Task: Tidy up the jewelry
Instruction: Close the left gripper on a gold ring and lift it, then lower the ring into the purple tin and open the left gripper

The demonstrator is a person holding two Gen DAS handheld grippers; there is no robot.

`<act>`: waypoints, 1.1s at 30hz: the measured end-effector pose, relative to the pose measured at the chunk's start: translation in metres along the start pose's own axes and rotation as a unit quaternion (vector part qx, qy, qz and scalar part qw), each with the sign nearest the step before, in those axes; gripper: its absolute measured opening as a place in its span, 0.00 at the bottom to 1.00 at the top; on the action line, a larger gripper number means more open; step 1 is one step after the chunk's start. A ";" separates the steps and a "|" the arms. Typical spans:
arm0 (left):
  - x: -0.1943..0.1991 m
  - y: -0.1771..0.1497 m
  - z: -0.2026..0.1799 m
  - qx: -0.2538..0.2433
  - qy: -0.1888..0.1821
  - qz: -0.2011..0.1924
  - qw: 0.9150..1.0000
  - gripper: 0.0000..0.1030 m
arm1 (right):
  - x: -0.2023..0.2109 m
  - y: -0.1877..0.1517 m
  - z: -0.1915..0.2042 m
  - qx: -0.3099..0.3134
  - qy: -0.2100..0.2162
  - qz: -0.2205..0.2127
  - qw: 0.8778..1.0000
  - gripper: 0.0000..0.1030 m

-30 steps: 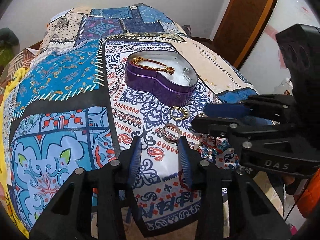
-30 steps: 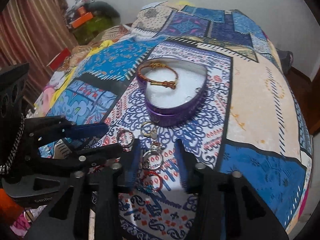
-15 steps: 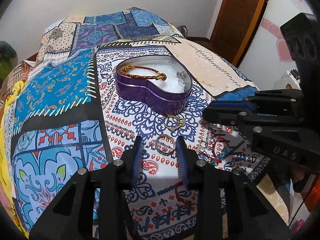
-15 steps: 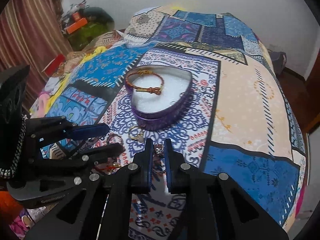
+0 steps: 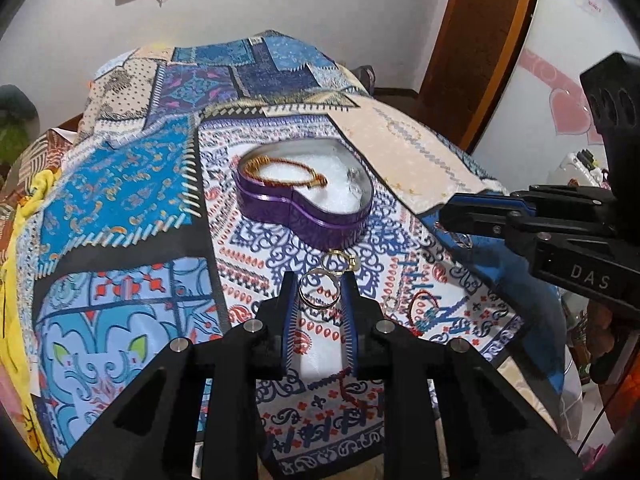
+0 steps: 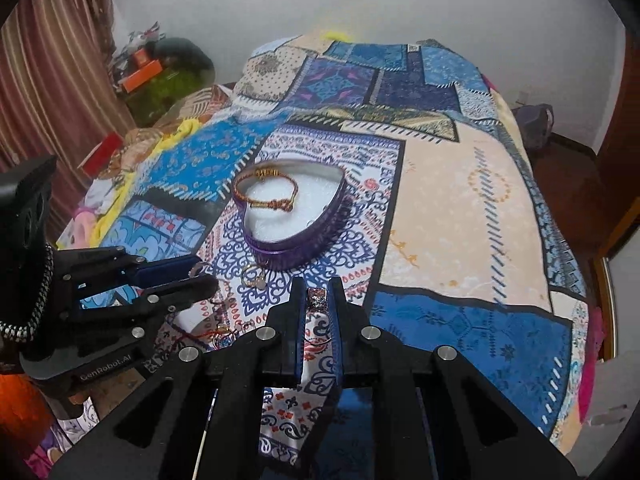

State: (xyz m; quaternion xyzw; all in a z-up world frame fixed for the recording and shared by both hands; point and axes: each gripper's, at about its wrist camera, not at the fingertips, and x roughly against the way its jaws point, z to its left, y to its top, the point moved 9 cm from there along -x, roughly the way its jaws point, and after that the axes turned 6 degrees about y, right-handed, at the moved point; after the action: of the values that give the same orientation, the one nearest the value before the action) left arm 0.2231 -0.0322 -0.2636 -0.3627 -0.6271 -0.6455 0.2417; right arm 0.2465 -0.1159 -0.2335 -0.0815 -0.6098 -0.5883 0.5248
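Both grippers hang over the patterned bedspread on the bed, just short of the purple heart-shaped tin.

The right gripper has its fingers closed on a ring with a stone; the stone sits pinched at the fingertips, and the ring is off the cloth. From the left wrist view the same gripper comes in from the right side, with a thin hoop showing under its tips.

The left gripper has its fingers closing around a plain ring. The ring stands between the blue pads and seems to touch them on both sides, though I cannot tell how firmly it is pinched.

The tin stands open on the bedspread, lined in white. A red-and-gold bracelet lies inside it, towards the far lobe.

A gold ring lies on the cloth between the tin and the left gripper. A red beaded piece lies further right, near the bed's edge, with other small bits around it too tangled to make out.
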 end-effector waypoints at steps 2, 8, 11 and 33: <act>0.007 0.005 0.002 0.003 0.003 -0.009 1.000 0.20 | 0.007 0.003 0.000 -0.001 -0.003 -0.009 1.000 0.09; 0.028 0.024 0.006 0.008 0.009 -0.040 0.999 0.19 | 0.024 0.015 0.001 0.001 -0.009 -0.034 0.999 0.09; 0.036 0.034 0.008 0.008 0.013 -0.055 0.998 0.20 | 0.030 0.022 0.002 0.002 -0.010 -0.045 0.999 0.09; 0.017 0.082 0.023 0.011 0.015 -0.085 0.996 0.20 | 0.005 0.072 0.007 0.009 0.009 -0.076 0.997 0.09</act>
State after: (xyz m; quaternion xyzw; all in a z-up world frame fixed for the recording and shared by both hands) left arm 0.2790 -0.0146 -0.2001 -0.2954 -0.6588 -0.6625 0.1994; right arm 0.2922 -0.0919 -0.1828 -0.0252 -0.6149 -0.6215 0.4848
